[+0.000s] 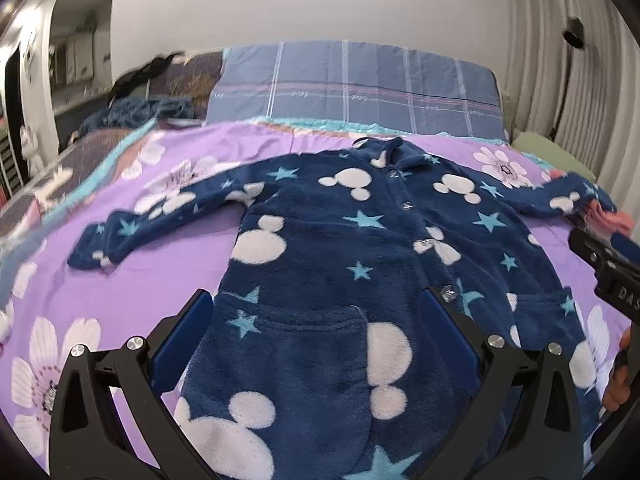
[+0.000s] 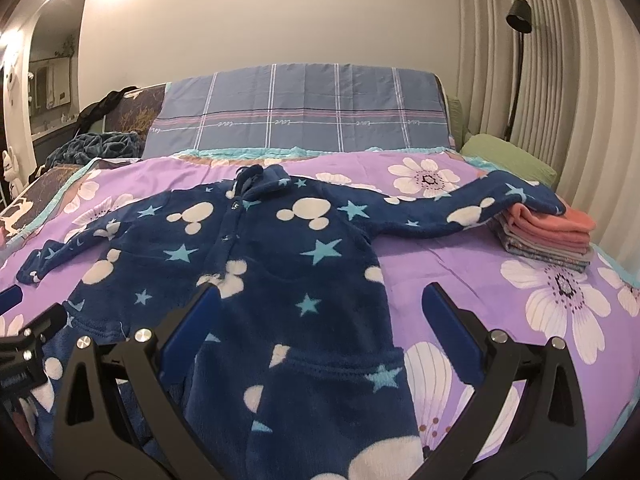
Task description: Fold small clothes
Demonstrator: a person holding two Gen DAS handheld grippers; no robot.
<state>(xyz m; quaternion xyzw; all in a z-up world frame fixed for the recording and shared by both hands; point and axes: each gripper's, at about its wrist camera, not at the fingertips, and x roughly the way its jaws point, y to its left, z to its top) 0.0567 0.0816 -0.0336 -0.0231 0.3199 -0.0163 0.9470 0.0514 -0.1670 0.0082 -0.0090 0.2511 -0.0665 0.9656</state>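
A navy fleece jacket (image 1: 340, 240) (image 2: 256, 264) with white mouse heads and light blue stars lies flat, buttoned, front up, on the purple flowered bedspread (image 1: 132, 292) (image 2: 460, 272). Both sleeves are spread out sideways. Its right sleeve end rests on a stack of folded clothes (image 2: 548, 236) (image 1: 608, 220). My left gripper (image 1: 316, 300) is open above the jacket's lower left pocket, nothing between its fingers. My right gripper (image 2: 320, 296) is open over the jacket's lower right edge, one finger over fleece, the other over bedspread. The right gripper's body (image 1: 608, 268) shows at the left wrist view's right edge.
A blue plaid pillow (image 2: 300, 116) stands along the headboard. A green cushion (image 2: 508, 156) lies at the far right beside the curtain (image 2: 560, 80) and a black lamp (image 2: 519, 16). Dark clothing (image 2: 100, 144) is heaped at the far left. A person's hand (image 1: 620, 380) shows at right.
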